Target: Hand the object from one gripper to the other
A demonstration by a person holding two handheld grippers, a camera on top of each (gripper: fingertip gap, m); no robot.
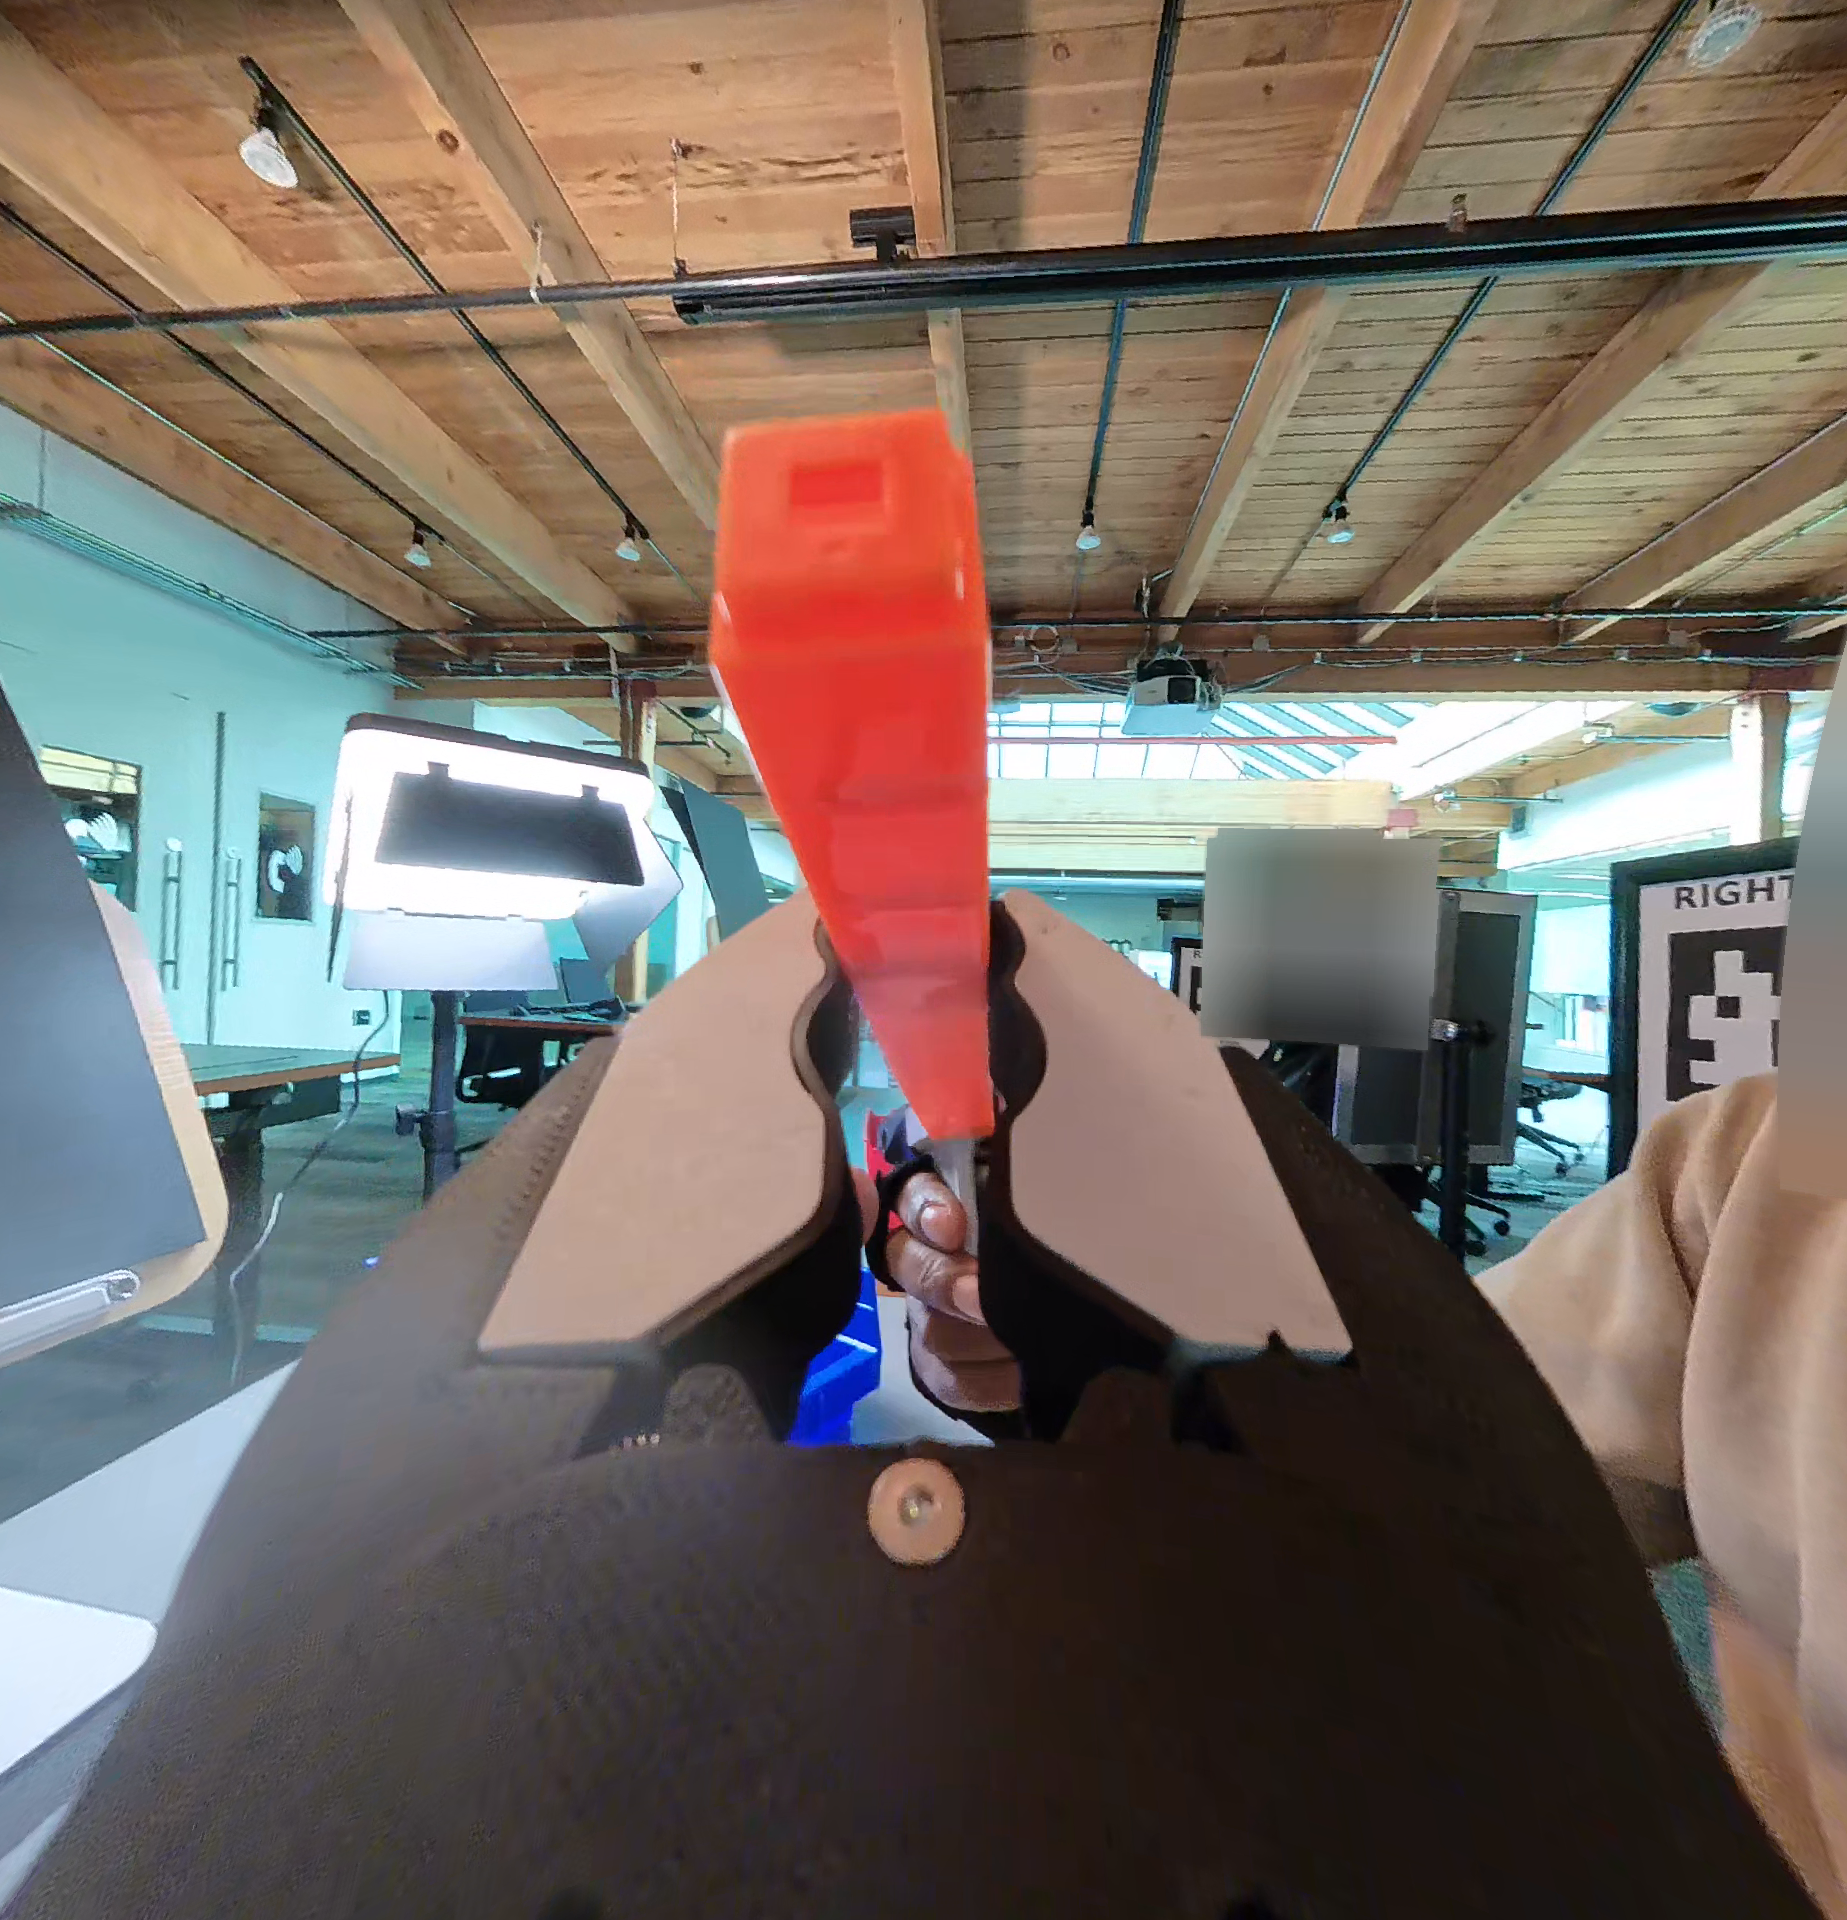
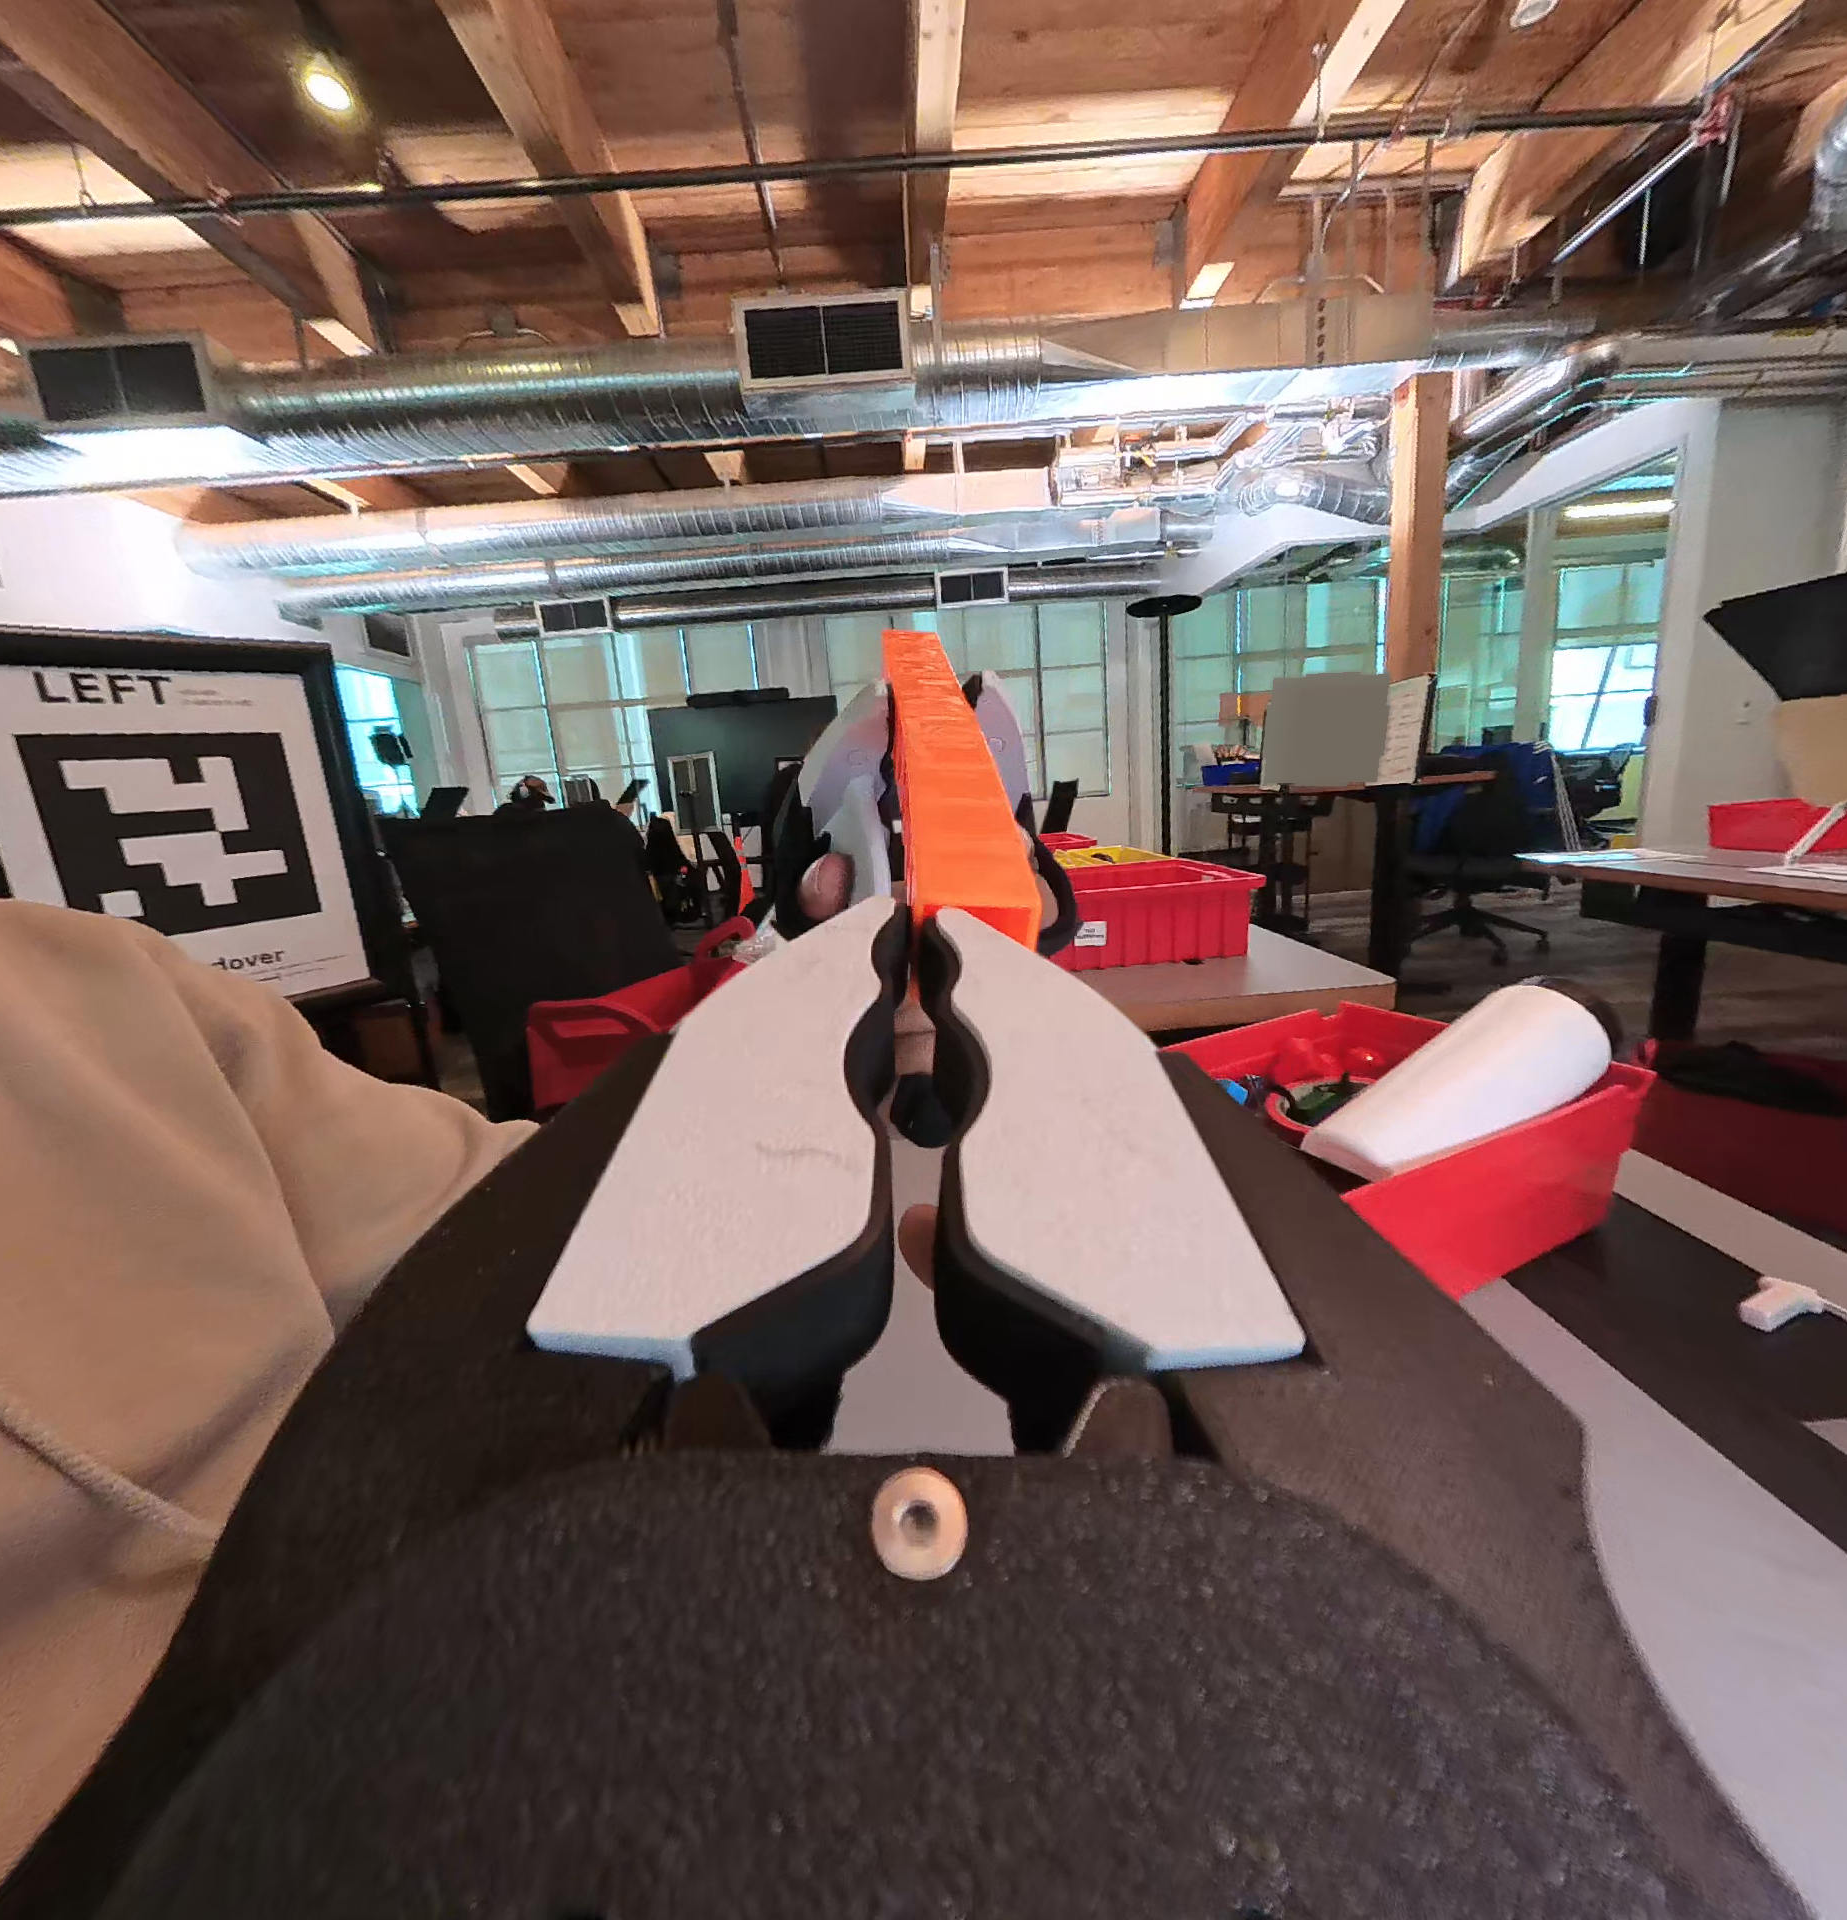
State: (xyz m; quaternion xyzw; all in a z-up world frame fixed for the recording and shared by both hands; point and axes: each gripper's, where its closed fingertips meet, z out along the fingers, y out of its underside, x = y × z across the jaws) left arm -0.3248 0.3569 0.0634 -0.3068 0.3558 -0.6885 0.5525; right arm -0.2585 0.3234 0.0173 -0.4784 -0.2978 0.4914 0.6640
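Grippers meet in the air, both squeezing one long orange block (image 1: 857, 748). The left gripper (image 1: 914, 935) pinches it part way along, so the thick square end pokes up toward the wooden ceiling (image 1: 1314, 104). The right gripper (image 2: 914, 940) has its tips pressed onto the near end of the block — in its view the far end sits between the other gripper's pale fingers (image 2: 846, 800). A tan sleeve (image 2: 119, 1195) shows at the left. Farther off, a red bin (image 2: 1501, 1195) on the right holds a white cone shape (image 2: 1470, 1081), and a bright lamp (image 1: 503, 821) glows far away.
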